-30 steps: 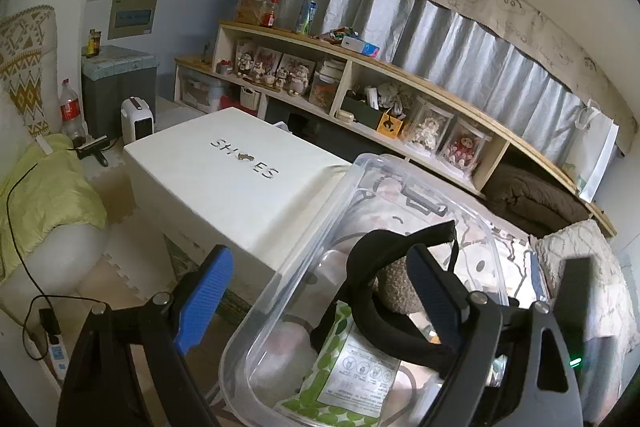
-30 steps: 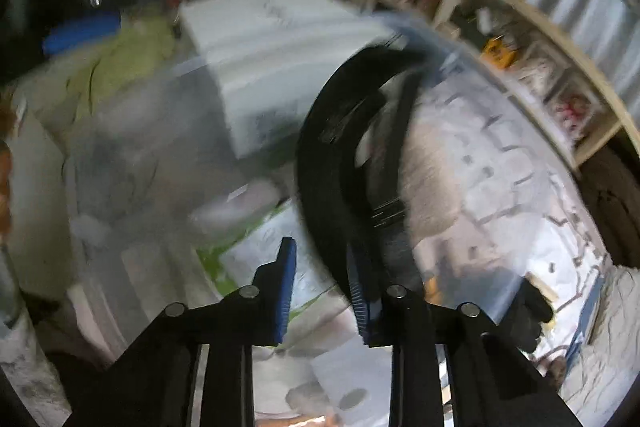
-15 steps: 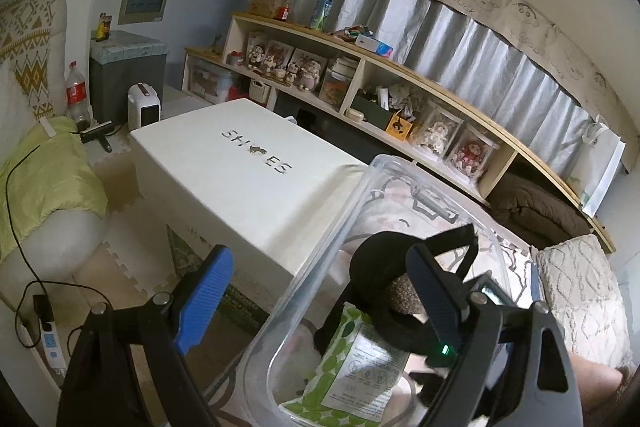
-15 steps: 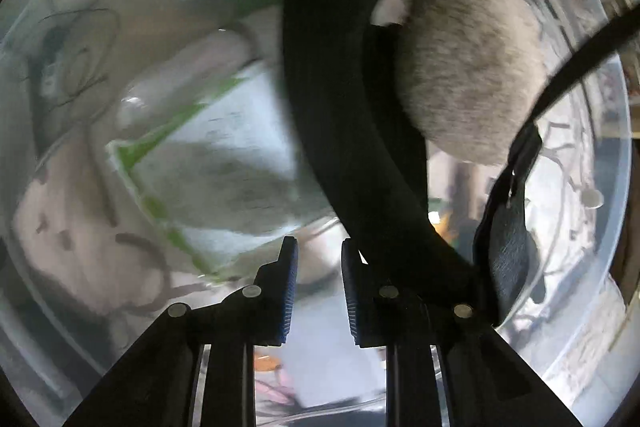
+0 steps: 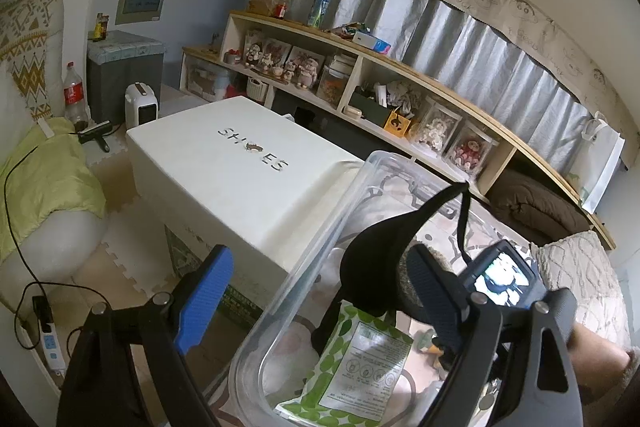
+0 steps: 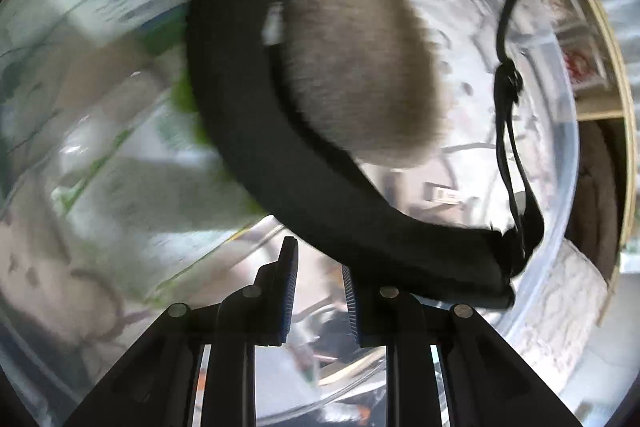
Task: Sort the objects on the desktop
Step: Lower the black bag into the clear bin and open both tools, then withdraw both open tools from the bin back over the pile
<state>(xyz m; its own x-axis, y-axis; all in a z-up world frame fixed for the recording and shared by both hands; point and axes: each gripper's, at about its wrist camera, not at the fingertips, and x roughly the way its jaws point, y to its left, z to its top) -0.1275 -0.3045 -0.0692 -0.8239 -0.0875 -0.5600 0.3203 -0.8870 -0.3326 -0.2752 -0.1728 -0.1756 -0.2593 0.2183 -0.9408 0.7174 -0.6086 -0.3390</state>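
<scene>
One clear plastic storage bin, holding one green-and-white leaf-print packet. One black padded headband with grey furry ear pad, hanging inside the bin beside the right tongs, whose fingers stand nearly together, gripping nothing visible. Left tongs: wide apart, straddling the bin's near rim. One white lidded box just beside the bin.

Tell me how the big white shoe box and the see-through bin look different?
The shoe box is solid white with "SHOES" on its closed lid; the clear plastic bin is see-through and open on top. Nothing lies on the shoe box, while the bin holds a green wipes pack and black earmuffs. Both are boxy containers, side by side.
</scene>
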